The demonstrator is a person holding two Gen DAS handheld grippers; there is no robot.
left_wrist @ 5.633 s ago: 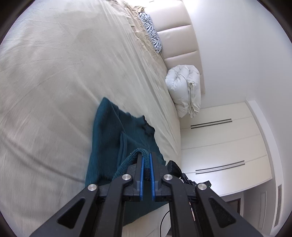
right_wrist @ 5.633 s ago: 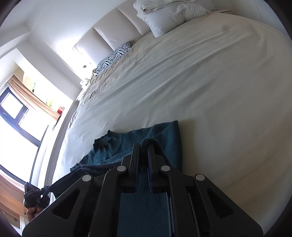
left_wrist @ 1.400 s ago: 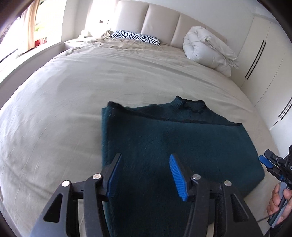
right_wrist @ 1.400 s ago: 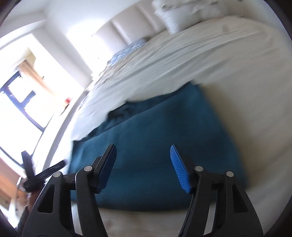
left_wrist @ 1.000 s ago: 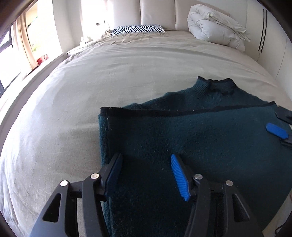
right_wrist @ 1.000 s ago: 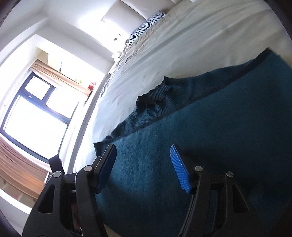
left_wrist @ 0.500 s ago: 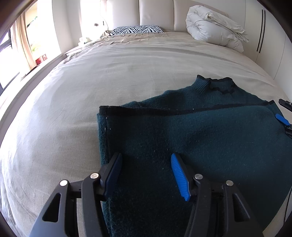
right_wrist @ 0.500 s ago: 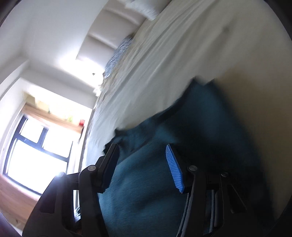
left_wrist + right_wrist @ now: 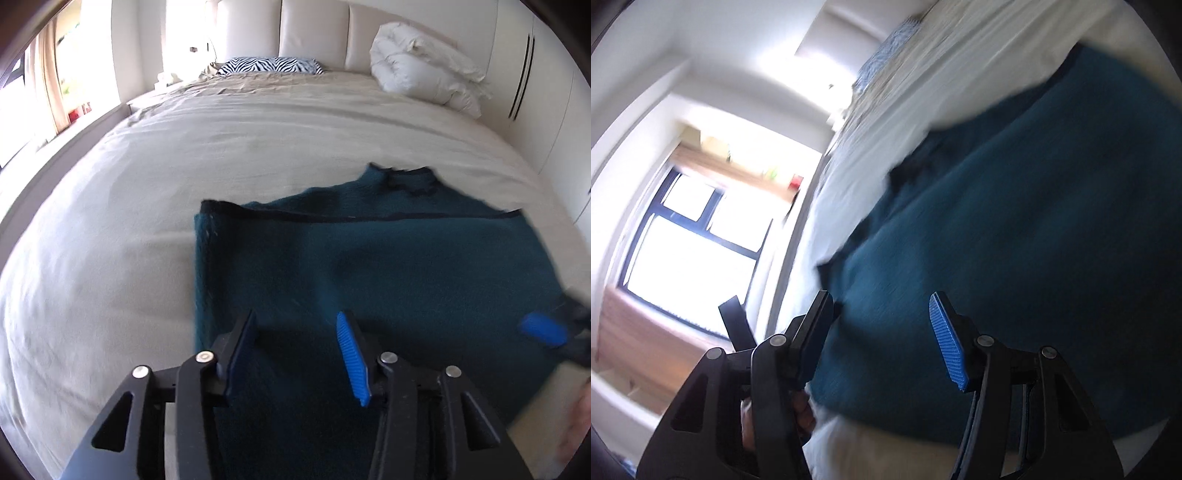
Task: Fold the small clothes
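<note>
Between folds: the sweater (image 9: 388, 266) lies folded once on the bed (image 9: 184, 155), lower centre of frame.
The left claw (image 9: 299, 343) has just been narrowing, the right claw (image 9: 882, 332) re-widening; both gape empty over the cloth. Next likely needs an edge pinched.

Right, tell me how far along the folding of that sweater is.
Done: the dark teal knitted sweater lies folded once on the beige bedsheet, hem edge short of the collar. In hand: nothing; the left gripper, jaws just closing, and the right gripper, jaws just opening, hover empty above it. Left: probably another fold.
</note>
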